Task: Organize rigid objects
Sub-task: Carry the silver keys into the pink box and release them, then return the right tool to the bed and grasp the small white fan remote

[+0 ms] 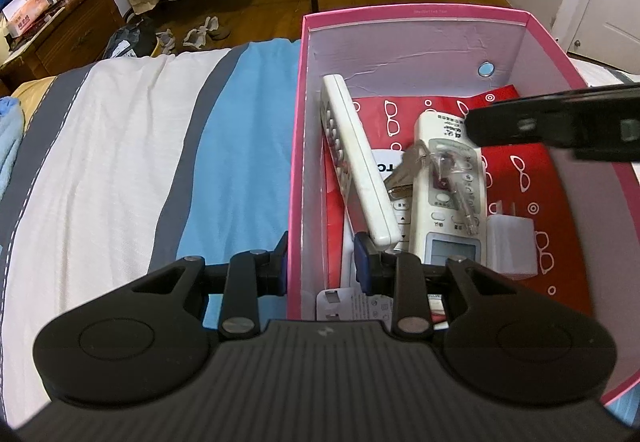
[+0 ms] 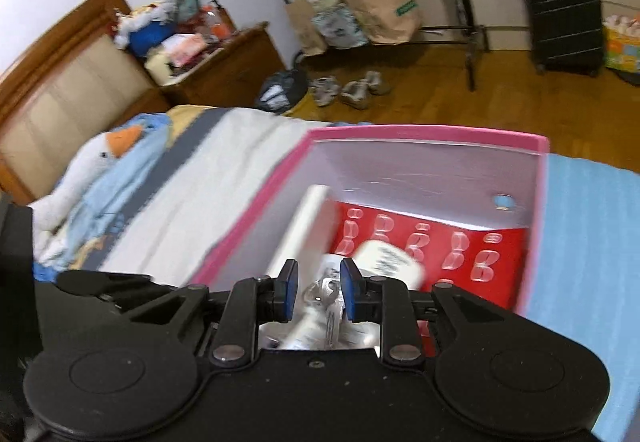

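- Left wrist view: the left gripper (image 1: 322,262) clamps the near-left wall of the pink box (image 1: 416,11), one pad outside and one inside, steadying it on the striped bedspread (image 1: 132,146).
- Inside the box, a slim white remote (image 1: 356,158) leans on edge against the left wall at about 11 o'clock from the box's middle. A second remote (image 1: 452,198) lies flat near the centre, with a bunch of keys (image 1: 416,166) draped across it. A white plug adapter (image 1: 512,246) sits at about 4 o'clock.
- All rest on a red printed bag (image 1: 516,178). The right gripper (image 1: 472,126) enters from 3 o'clock, above the flat remote.
- Right wrist view (blurred): the right gripper (image 2: 316,292) hangs over the box with its jaws slightly apart. The keys (image 2: 326,296) lie below, between the pads; no contact shows, so I judge nothing is gripped.
- Handling, as a judgement: the remotes are light, stiff and smooth, best pinched across the narrow sides mid-length. The keys are small, heavy and loose, likely to slide; take them by the ring.
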Action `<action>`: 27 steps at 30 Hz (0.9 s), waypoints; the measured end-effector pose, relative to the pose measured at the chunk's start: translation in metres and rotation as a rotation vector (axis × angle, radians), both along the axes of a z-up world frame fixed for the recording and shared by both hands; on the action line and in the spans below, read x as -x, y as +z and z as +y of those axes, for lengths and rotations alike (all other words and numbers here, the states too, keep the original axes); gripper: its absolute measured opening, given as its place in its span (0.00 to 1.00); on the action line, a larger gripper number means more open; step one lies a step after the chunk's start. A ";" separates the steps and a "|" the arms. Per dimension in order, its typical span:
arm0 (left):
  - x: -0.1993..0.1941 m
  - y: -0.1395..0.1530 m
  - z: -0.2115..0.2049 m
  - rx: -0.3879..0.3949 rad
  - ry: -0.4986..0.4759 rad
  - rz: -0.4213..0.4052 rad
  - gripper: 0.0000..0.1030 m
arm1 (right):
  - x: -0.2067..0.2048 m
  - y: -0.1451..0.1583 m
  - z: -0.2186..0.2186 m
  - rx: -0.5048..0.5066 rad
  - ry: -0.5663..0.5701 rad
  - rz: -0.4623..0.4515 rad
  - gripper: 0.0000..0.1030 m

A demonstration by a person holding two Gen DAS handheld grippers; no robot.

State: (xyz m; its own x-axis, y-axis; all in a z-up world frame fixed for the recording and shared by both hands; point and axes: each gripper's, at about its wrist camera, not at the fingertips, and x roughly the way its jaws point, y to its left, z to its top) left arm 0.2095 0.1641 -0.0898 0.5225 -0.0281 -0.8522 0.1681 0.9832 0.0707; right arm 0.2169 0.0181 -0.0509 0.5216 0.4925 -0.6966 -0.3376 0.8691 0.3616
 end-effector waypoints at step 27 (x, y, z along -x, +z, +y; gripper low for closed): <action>-0.002 -0.001 -0.010 -0.048 -0.002 0.009 0.28 | 0.022 0.031 -0.203 -0.037 -0.300 -0.020 0.64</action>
State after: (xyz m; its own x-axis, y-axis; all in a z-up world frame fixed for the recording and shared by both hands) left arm 0.2118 0.1539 -0.0907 0.5150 0.0117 -0.8571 0.1710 0.9784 0.1161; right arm 0.1946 -0.1847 -0.0200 0.6611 0.3397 -0.6690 -0.0756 0.9173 0.3910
